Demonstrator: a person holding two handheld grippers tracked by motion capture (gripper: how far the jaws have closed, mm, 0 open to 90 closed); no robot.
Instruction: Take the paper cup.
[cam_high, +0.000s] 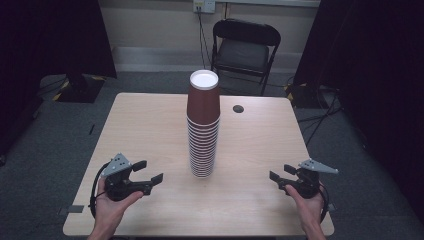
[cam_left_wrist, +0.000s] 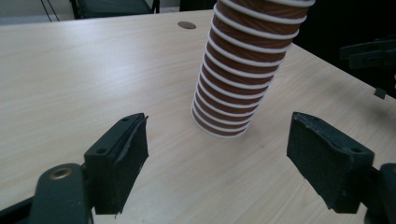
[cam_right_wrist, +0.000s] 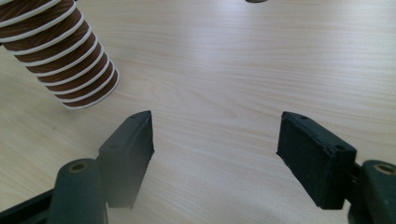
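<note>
One tall stack of brown paper cups stands upright at the middle of the surface, well clear of all four edges. The cups appear to be nested mouth down: white rims ring the lower part and one full cup wall shows at the top.

I have the left gripper near the front left corner and the right gripper near the front right corner. Both are aimed inward at the stack and well apart from it. Each gripper's jaws stand wide open with nothing between them but bare wood.

My judgement is that the step in hand is the approach to the stack. To do it well, I would bring one gripper in level to brace the ringed lower part. The other should close on the top cup's plain wall, lightly enough not to crush the paper. I would then lift it straight up, since a sideways pull could topple so tall a column.

Items I cannot settle:
- The cup count, because the rims crowd together.
- How tightly the cups are wedged.
- The stack's far side.
- The top of the stack in both gripper views, where the frame edge cuts it off.

A small round hole lies near the far edge. A chair stands beyond that edge.
</note>
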